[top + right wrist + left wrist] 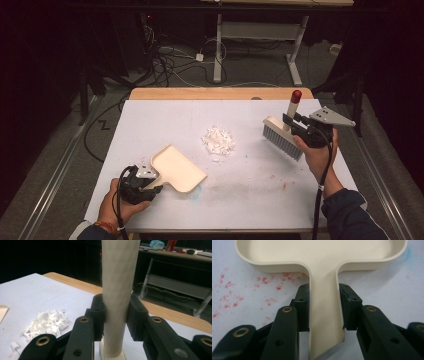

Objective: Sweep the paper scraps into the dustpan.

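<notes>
A cream dustpan [177, 170] lies on the white table sheet [165, 120] at the front left, its mouth toward the middle. My left gripper [159, 187] is shut on the dustpan's handle [324, 315], with a black pad on each side. At the right a cream hand brush [283, 136] with grey bristles stands above the sheet, its red-tipped handle pointing up. My right gripper [290, 121] is shut on that brush handle [118, 295]. A heap of white paper shreds [218, 140] lies mid-table between the two tools, and in the right gripper view the shreds [47, 323] sit at the lower left.
Red specks [232, 295] and a faint blue smear [197, 190] mark the sheet near the dustpan. The wooden table edge [220, 93] runs along the far side. Beyond it are a desk frame [260, 45] and floor cables [170, 60].
</notes>
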A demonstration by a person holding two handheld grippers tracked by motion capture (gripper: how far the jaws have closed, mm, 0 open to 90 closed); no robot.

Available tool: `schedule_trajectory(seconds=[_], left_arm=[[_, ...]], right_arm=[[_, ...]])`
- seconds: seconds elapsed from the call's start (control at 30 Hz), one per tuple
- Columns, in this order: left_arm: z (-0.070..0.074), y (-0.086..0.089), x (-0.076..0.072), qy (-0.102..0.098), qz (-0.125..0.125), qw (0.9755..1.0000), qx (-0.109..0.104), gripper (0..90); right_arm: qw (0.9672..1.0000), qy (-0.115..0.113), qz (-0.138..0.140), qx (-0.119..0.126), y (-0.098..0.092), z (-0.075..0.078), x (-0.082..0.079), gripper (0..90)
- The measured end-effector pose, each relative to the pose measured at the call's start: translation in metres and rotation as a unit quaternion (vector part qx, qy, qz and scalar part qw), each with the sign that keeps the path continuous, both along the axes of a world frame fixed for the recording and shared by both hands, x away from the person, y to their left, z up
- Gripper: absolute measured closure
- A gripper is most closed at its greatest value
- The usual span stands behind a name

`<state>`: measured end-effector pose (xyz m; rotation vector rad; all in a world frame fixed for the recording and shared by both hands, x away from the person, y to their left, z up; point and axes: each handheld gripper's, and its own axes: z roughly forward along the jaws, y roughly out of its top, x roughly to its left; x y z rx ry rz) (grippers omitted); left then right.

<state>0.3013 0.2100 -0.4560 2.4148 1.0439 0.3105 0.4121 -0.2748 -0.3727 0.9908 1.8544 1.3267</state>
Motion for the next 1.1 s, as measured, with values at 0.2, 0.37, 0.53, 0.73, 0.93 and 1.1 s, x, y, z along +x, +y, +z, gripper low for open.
schedule_trajectory(seconds=[0.2, 0.37, 0.53, 0.73, 0.93, 1.1], left_arm=[[-0.002, -0.001, 0.001, 0.002, -0.001, 1.0, 0.004, 63.3], [-0.002, -0.003, 0.001, -0.003, -0.004, 1.0, 0.008, 63.2], [-0.003, -0.003, 0.003, 0.0, -0.005, 1.0, 0.005, 63.2], [-0.004, -0.003, 0.004, -0.003, -0.007, 1.0, 0.004, 63.2], [-0.005, -0.002, 0.005, -0.002, -0.009, 1.0, 0.002, 63.2], [-0.006, -0.003, 0.006, -0.003, -0.008, 1.0, -0.001, 63.2]], right_arm=[[0.9999, -0.002, -0.009, -0.005, 0.018, 0.0, 0.019, 71.0], [0.999, -0.015, -0.043, -0.001, 0.041, -0.005, 0.041, 70.9], [0.9982, -0.011, -0.054, 0.023, 0.056, -0.007, 0.057, 71.0], [0.9979, -0.014, -0.054, 0.033, 0.073, -0.009, 0.068, 70.9], [0.9988, -0.01, -0.048, 0.01, 0.102, -0.018, 0.076, 71.0], [0.9996, -0.006, -0.028, 0.002, 0.123, -0.026, 0.075, 71.0]])
